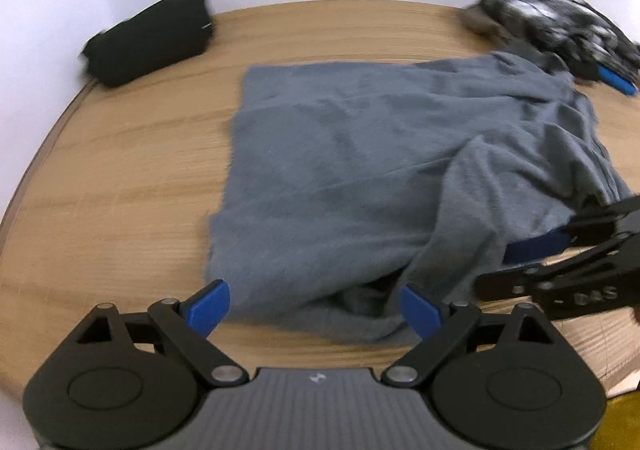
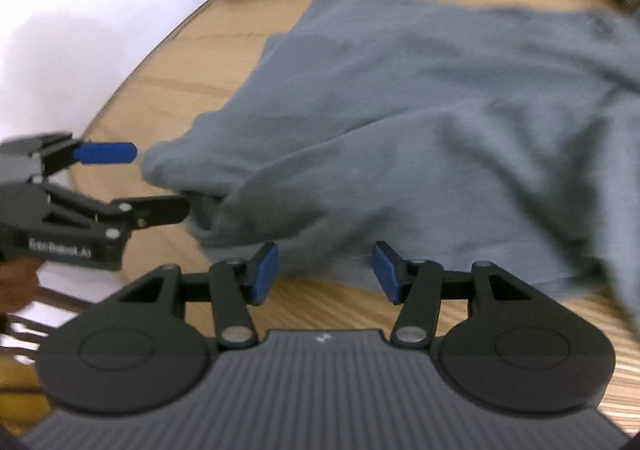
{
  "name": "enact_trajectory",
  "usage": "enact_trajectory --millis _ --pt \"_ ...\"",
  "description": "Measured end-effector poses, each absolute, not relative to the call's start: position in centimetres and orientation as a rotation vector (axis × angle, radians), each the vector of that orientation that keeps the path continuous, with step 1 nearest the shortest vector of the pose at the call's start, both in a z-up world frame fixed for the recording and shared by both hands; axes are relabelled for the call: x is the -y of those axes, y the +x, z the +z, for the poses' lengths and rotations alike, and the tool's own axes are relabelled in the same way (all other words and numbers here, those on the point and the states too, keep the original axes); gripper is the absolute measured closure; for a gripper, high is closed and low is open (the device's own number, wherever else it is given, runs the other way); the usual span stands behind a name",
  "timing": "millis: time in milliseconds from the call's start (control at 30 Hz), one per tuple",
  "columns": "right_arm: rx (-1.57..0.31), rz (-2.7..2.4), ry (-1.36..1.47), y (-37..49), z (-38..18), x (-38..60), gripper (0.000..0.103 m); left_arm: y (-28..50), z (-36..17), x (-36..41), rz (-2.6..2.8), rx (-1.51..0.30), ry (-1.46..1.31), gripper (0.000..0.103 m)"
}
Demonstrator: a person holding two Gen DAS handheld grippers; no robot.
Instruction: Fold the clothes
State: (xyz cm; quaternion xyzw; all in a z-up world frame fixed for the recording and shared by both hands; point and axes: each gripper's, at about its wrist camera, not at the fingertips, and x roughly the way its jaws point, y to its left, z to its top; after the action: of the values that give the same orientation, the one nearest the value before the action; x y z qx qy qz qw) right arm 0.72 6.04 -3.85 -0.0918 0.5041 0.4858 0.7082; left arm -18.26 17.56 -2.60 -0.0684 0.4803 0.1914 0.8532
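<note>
While both claws, left claw (image 1: pixel 316 308) and right claw (image 2: pixel 326 270), gape empty, the grey garment (image 1: pixel 380 170) stretches lengthwise from the frame's lower centre toward its upper right across the counter (image 1: pixel 120 190).

A black pouch (image 1: pixel 150 36) lies on the wooden table (image 1: pixel 120 190) near its far edge.
</note>
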Motion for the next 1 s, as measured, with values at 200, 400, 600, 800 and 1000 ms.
enact_trajectory --millis 200,400,600,800,1000 --pt "-1.165 1.051 -0.133 0.9 -5.2 -7.9 0.076 -20.3 -2.5 -16.2 0.504 -1.018 -0.221 0.009" --pt "-0.933 1.175 -0.079 -1.3 -0.4 -2.8 0.098 -21.9 -1.9 -13.9 0.546 -1.011 -0.185 0.009" --pt "-0.73 1.251 0.15 -0.7 5.4 5.5 0.1 -21.7 -1.7 -13.3 0.551 -0.994 -0.198 0.009" --pt "-0.868 1.117 0.054 0.0 4.1 7.6 0.083 -19.9 -2.9 -10.9 0.507 -1.037 -0.148 0.009" --pt "-1.162 1.034 0.127 0.0 -1.0 5.0 0.062 -20.2 -3.4 -9.2 0.473 -1.068 -0.092 0.009"
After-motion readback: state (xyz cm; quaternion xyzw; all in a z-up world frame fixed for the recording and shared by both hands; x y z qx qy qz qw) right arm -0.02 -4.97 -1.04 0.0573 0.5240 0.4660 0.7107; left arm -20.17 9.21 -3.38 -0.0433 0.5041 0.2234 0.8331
